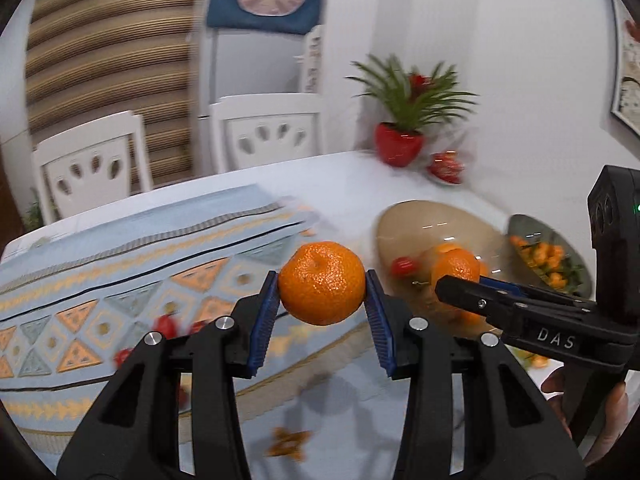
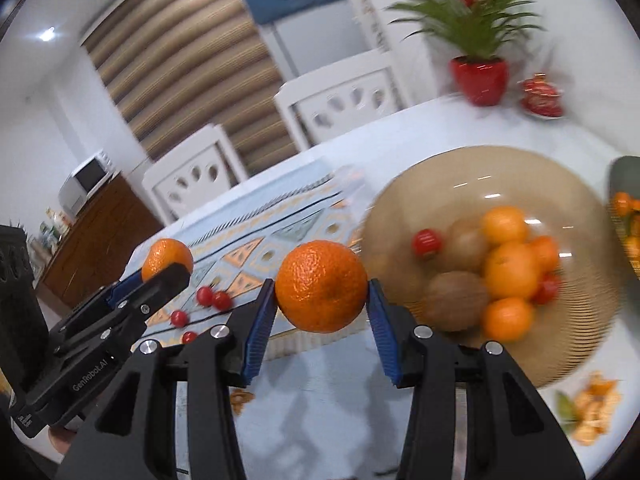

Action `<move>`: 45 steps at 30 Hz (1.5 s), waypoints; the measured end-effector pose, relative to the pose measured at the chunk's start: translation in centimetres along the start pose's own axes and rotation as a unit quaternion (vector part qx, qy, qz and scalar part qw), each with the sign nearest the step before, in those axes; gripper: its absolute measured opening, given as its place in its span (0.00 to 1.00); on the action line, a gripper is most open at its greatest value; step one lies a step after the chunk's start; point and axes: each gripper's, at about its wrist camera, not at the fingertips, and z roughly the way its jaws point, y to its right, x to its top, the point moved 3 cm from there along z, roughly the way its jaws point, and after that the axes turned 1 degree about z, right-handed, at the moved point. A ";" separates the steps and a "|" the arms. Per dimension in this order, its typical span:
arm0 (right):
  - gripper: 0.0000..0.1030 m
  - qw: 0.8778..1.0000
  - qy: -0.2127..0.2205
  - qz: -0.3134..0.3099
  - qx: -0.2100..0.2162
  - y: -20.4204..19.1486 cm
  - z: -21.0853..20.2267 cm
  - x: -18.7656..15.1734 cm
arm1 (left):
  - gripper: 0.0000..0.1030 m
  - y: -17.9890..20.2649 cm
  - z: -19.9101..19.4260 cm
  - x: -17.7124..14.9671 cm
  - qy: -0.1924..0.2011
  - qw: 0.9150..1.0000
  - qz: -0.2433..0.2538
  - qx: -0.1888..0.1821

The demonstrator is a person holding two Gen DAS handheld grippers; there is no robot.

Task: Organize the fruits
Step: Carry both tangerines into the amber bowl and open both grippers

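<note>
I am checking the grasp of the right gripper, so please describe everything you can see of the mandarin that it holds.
The mandarin is round, bright orange, with a glossy dimpled peel, whole and unpeeled. It sits between the two blue ribbed pads of the right gripper, pressed on its left and right sides near the fingertips. It hangs in the air above the table, beside the brown glass bowl of fruit, touching nothing else. The left wrist view shows it partly hidden behind the gripper's black finger.
</note>
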 end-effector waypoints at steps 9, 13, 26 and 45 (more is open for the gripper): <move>0.44 0.996 0.043 0.062 -0.056 7.9 -6.1 1.7 | 0.41 6.9 1.7 2.2 -0.020 0.991 -0.032 -0.127; 0.44 0.993 0.049 0.086 -0.070 10.9 -7.6 1.7 | 0.41 8.8 3.3 2.3 -0.035 0.984 -0.056 -0.164; 0.44 0.990 0.014 0.110 -0.091 14.8 -6.0 0.0 | 0.41 12.4 8.7 -0.9 -0.098 0.986 -0.017 -0.136; 0.50 0.990 0.020 0.113 -0.085 14.8 -6.5 0.1 | 0.62 11.7 8.6 -1.1 -0.102 0.985 -0.030 -0.135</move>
